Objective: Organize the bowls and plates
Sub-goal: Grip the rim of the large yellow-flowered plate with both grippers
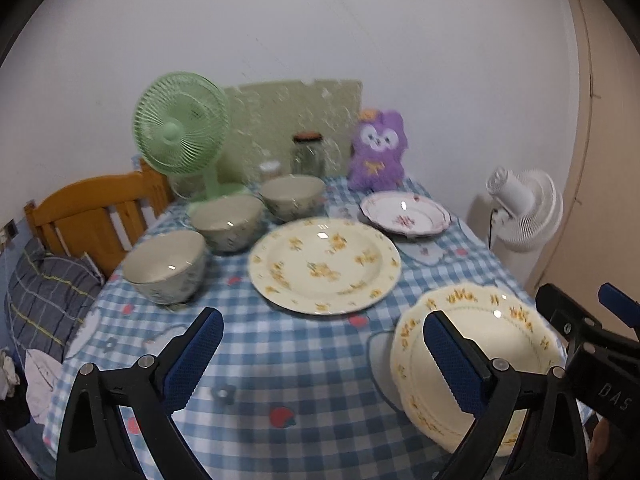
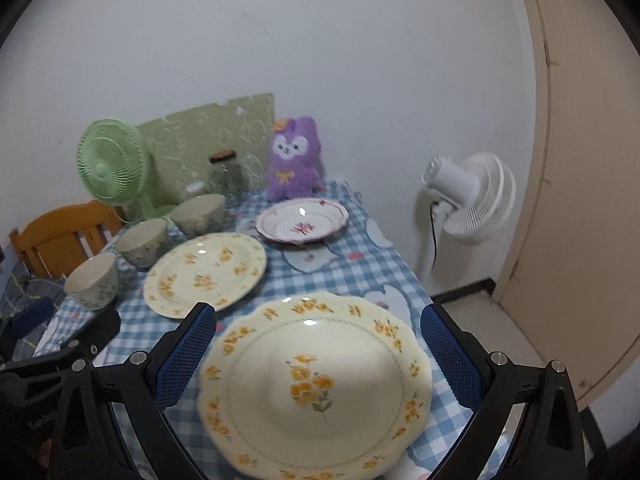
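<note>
The scalloped yellow-flower plate [image 2: 316, 388] is seen directly ahead of the right gripper [image 2: 318, 354], lying flat on the checked tablecloth [image 2: 344, 276] at the near right corner of the table. Its rim is framed between the two blue pads, which are spread wide and are closed on nothing. Whether the pads are level with the rim or above it cannot be settled from this view; hovering above is judged more likely.

The left gripper [image 1: 322, 360] is likewise held wide open and empty, poised over bare cloth, with the same plate off to its right. The right hand is therefore taken to be the nearer one for this plate.

Further back, the round yellow-flower plate [image 2: 205, 274] is laid at the table's middle, the pink-flower plate [image 2: 302, 221] beyond it near the purple plush toy [image 2: 292, 160]. Three bowls [image 1: 226, 220] are ranged in a diagonal line along the left, well apart from both grippers.
</note>
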`<state>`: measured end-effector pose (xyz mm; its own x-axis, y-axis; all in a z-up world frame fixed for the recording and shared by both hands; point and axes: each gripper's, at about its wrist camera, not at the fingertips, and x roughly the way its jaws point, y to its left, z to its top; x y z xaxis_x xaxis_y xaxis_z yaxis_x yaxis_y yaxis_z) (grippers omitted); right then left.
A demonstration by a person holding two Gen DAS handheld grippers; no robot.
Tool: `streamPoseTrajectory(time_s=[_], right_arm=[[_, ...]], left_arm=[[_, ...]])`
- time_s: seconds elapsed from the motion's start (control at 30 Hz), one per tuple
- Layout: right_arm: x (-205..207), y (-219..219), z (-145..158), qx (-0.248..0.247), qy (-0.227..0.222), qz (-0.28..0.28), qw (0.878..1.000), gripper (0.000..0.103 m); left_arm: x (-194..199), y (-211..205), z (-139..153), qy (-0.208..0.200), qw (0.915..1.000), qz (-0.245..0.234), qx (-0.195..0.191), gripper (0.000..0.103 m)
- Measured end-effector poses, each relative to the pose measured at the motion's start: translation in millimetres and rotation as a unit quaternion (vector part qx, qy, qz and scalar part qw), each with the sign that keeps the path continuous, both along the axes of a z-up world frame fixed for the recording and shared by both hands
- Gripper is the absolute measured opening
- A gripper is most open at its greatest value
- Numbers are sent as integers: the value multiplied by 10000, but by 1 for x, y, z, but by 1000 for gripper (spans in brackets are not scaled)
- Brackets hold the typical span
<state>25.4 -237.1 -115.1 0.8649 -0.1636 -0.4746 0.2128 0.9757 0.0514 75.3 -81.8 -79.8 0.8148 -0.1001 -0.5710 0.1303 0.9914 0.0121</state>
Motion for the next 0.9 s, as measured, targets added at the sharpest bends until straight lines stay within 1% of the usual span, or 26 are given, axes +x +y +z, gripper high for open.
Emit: streamPoseTrajectory(time_s=[0.17,0.27,0.43,0.6,0.73,0.8,0.87,0.9], right_arm=[[11,-18,-17,76,203,-157,9996,103],[18,-30,-30,118,401,-240,9988,98],[30,-47,-47,187,704,-394,9966,97],[39,-64,-62,264,912,-515,9941,96],[47,-73,-73,291,1101,-599,9917,95],[50,-78,-79,380,1179,-614,9904,91],[53,-80,-84,468,1265,-593,9891,90],[54,-81,-87,503,1295,-573,9886,89]], left_arm=[[18,-22,-21,291,9994,-169,91,97],[27,-36,-33,466,9984,-293,156,96],[39,-55,-51,717,9960,-463,250,92],[50,-68,-66,1034,9929,-477,356,89],[55,-74,-73,1133,9914,-533,380,85],[57,-77,-77,1197,9904,-557,417,81],[59,-78,-82,1294,9890,-561,443,73],[61,-79,-84,1344,9883,-569,452,71]])
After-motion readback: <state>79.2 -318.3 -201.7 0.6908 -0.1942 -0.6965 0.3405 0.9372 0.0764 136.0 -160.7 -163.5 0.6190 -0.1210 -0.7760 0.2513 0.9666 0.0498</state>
